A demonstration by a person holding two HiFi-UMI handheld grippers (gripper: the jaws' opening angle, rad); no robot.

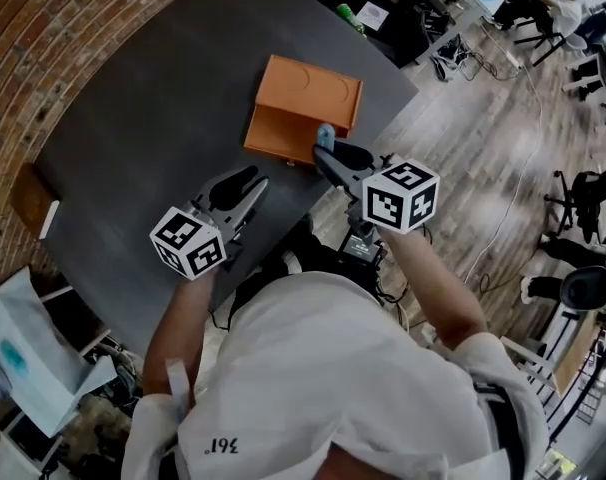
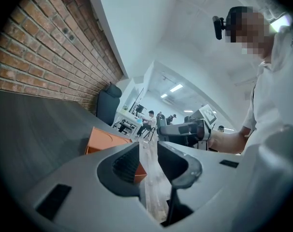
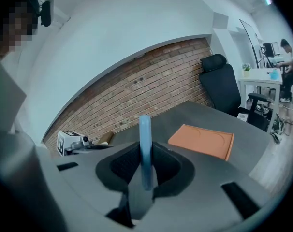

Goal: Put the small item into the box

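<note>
An orange box [image 1: 305,108] lies on the dark grey table [image 1: 133,138], with its flat lid towards the far side. It also shows as the orange box [image 2: 105,141] in the left gripper view and the orange box [image 3: 203,140] in the right gripper view. My right gripper [image 1: 325,156] hovers at the box's near edge, shut on a small light-blue item [image 3: 145,144] that stands upright between the pads. That item [image 1: 325,134] sticks out past the jaw tips. My left gripper [image 1: 245,186] is open and empty, held over the table's near edge, left of the right one.
A brick wall [image 3: 137,88] runs behind the table. A black office chair [image 3: 223,83] stands at the table's far end. A white bag [image 1: 28,363] sits on the floor at lower left. People work at desks [image 3: 265,76] in the background.
</note>
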